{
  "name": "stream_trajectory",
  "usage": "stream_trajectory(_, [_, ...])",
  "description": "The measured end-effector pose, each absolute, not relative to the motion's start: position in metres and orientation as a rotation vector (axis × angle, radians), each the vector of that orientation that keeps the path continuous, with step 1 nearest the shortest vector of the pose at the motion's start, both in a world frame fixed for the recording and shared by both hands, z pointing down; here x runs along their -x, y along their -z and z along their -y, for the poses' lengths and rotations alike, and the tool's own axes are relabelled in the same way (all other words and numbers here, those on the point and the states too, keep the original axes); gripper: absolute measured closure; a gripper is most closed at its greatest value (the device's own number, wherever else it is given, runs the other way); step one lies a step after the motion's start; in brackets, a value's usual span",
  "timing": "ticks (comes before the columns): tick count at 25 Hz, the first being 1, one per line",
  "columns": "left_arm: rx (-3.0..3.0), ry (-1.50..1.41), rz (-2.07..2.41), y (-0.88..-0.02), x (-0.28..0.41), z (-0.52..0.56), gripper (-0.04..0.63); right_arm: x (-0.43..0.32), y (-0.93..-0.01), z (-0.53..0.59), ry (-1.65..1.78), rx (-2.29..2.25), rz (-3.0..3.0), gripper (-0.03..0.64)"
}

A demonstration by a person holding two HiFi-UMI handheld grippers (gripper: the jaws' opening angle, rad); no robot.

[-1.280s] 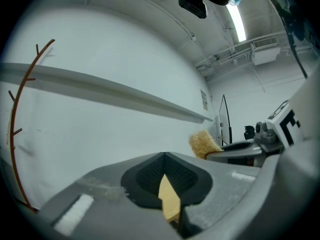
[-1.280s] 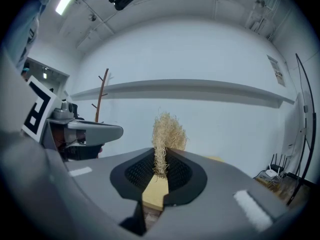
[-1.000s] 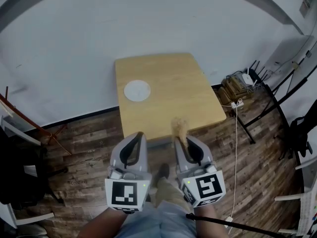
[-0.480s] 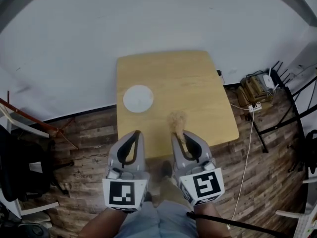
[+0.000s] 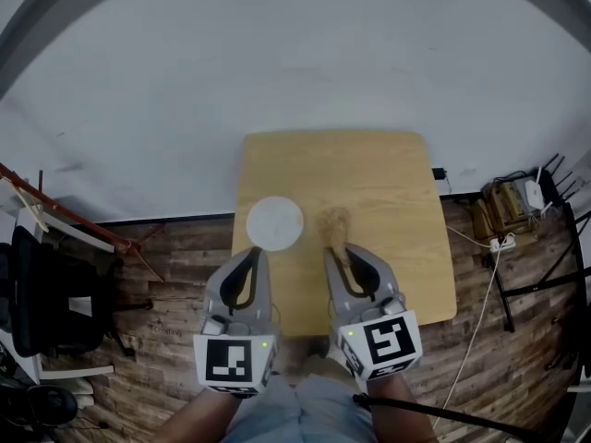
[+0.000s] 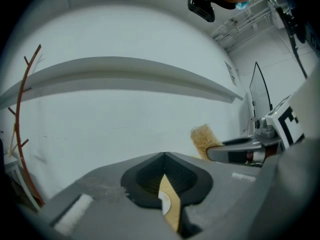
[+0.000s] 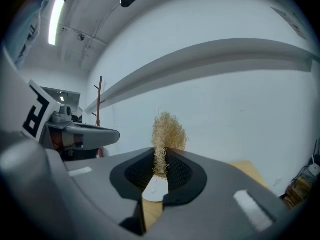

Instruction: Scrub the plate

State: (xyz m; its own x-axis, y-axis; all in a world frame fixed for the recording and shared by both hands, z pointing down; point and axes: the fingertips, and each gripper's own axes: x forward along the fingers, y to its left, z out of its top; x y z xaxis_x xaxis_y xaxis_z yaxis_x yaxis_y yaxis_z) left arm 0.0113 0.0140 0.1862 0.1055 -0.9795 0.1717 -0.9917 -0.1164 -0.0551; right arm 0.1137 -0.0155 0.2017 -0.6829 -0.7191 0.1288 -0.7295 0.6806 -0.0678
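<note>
Plate (image 5: pixel 274 222) sits on the desk (image 5: pixel 369 169), and the scrubber (image 5: pixel 333 224) is up in the air.
The right tool (image 5: pixel 334 253) pinches the fuzzy tan scrubber, and a big tuft pokes out past its tips. The left tool (image 5: pixel 251 251) is pressed together with nothing in it. The white plate lies just ahead of the left tool's tips and lower down. From the right tool it is ahead and a little to the left. I think the job has not started, because the scrubber looks apart from the plate. To do it well, the right tool should go down and to the left until the tuft rests on the plate. Then it should rub in small circles and not push too hard. The plate may slide on the smooth desk, so the left tool could hold the plate's near edge.
</note>
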Motion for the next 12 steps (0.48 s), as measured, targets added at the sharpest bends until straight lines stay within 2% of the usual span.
stream_trajectory(12, [-2.120,-0.245,2.119,-0.197,0.032,0.009,0.574,-0.070,-0.208,0.052,-0.171,-1.043,2.819,0.574])
